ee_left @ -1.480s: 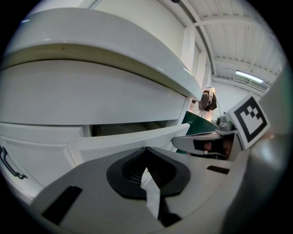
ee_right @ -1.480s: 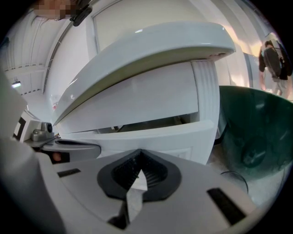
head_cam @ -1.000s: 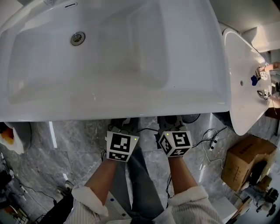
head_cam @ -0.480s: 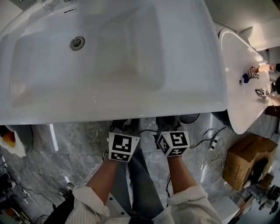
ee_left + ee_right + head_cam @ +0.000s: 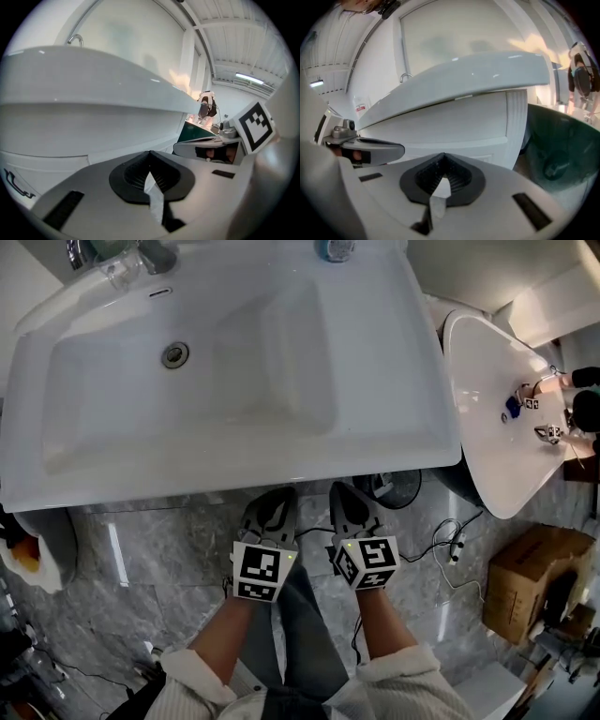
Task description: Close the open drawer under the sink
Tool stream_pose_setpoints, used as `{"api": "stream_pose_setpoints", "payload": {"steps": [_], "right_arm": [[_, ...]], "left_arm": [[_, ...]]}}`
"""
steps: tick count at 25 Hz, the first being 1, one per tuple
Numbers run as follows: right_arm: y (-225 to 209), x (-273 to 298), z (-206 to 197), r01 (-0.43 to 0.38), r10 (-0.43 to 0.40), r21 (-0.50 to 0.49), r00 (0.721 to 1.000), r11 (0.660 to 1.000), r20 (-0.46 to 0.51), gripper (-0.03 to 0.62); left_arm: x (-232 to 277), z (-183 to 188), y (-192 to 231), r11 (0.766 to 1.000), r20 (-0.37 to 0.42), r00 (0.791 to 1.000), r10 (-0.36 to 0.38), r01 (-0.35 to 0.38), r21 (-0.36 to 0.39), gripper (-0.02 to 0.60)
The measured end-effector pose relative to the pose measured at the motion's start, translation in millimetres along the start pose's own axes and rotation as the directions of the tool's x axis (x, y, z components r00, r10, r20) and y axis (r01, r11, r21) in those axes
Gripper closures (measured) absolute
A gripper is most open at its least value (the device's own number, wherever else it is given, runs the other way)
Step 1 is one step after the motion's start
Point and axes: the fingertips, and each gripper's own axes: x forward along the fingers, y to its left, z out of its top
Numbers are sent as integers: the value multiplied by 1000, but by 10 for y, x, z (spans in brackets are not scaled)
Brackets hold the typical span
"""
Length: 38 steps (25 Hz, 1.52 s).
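Note:
The white sink (image 5: pixel 234 442) fills the top of the head view and hides the drawer under it. Both grippers sit just in front of its front edge, above the marble floor. My left gripper (image 5: pixel 277 495) and right gripper (image 5: pixel 339 489) point toward the cabinet, side by side, each shut with nothing held. In the left gripper view the left gripper (image 5: pixel 150 158) faces the white cabinet front (image 5: pixel 70 140) below the basin. In the right gripper view the right gripper (image 5: pixel 442 160) faces a flat white drawer front (image 5: pixel 454 124) with a seam line below it; it looks flush.
A second white basin (image 5: pixel 487 427) stands at the right, where another person's hands (image 5: pixel 544 404) work with grippers. A cardboard box (image 5: pixel 534 582) and cables (image 5: pixel 445 538) lie on the floor at the right. A dark round base (image 5: pixel 398 488) sits beside the cabinet. A white fixture (image 5: pixel 42 549) stands at the left.
Both grippers have drawn back from under the sink's front edge toward me, and more of their jaws now shows. The sink has shifted up and left in the view.

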Motion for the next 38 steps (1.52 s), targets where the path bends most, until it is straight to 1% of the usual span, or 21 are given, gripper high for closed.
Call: {"api": "stream_pose_setpoints", "payload": {"steps": [4, 9, 12, 15, 17, 20, 22, 25, 27, 30, 34, 38], "right_arm": [[158, -249, 187, 2, -3, 17, 999, 1000, 35, 583], [414, -440, 520, -37, 33, 42, 996, 998, 84, 583], [581, -549, 720, -57, 55, 28, 996, 998, 73, 583], [830, -789, 1037, -88, 88, -6, 992, 996, 94, 583], [991, -946, 1291, -113, 115, -20, 986, 993, 123, 583], [1194, -1161, 1702, -158, 160, -27, 969, 987, 191, 583], [1298, -1310, 1946, -179, 183, -38, 956, 983, 230, 583], [1447, -1501, 2226, -213, 224, -73, 941, 974, 252, 583], [1532, -1625, 2361, -231, 250, -102, 933, 968, 260, 583], [1614, -1833, 2519, -235, 267, -142, 921, 961, 284, 585], [1687, -2011, 2651, -239, 276, -150, 911, 959, 307, 585], [1743, -2105, 2687, -252, 291, -162, 905, 954, 310, 585]], "left_arm": [[-240, 156, -109, 1000, 11, 1000, -12, 12, 9, 566], [-469, 446, -201, 999, 39, 998, -43, 42, 34, 566], [-617, 694, -276, 997, 74, 995, -61, 58, 40, 566], [-894, 1039, -392, 996, 124, 989, -78, 72, 55, 566], [-1088, 1295, -442, 995, 163, 983, -85, 74, 69, 566], [-1340, 1662, -478, 993, 219, 972, -89, 71, 91, 566], [-1500, 1860, -501, 994, 249, 964, -92, 73, 86, 566], [-1749, 2117, -532, 994, 295, 951, -98, 79, 76, 566], [-1899, 2225, -554, 994, 317, 943, -98, 76, 82, 566], [-2091, 2326, -623, 992, 344, 933, -105, 73, 104, 566], [-2270, 2455, -697, 989, 380, 917, -122, 80, 124, 566], [-2334, 2512, -757, 987, 389, 910, -143, 101, 126, 566]]}}
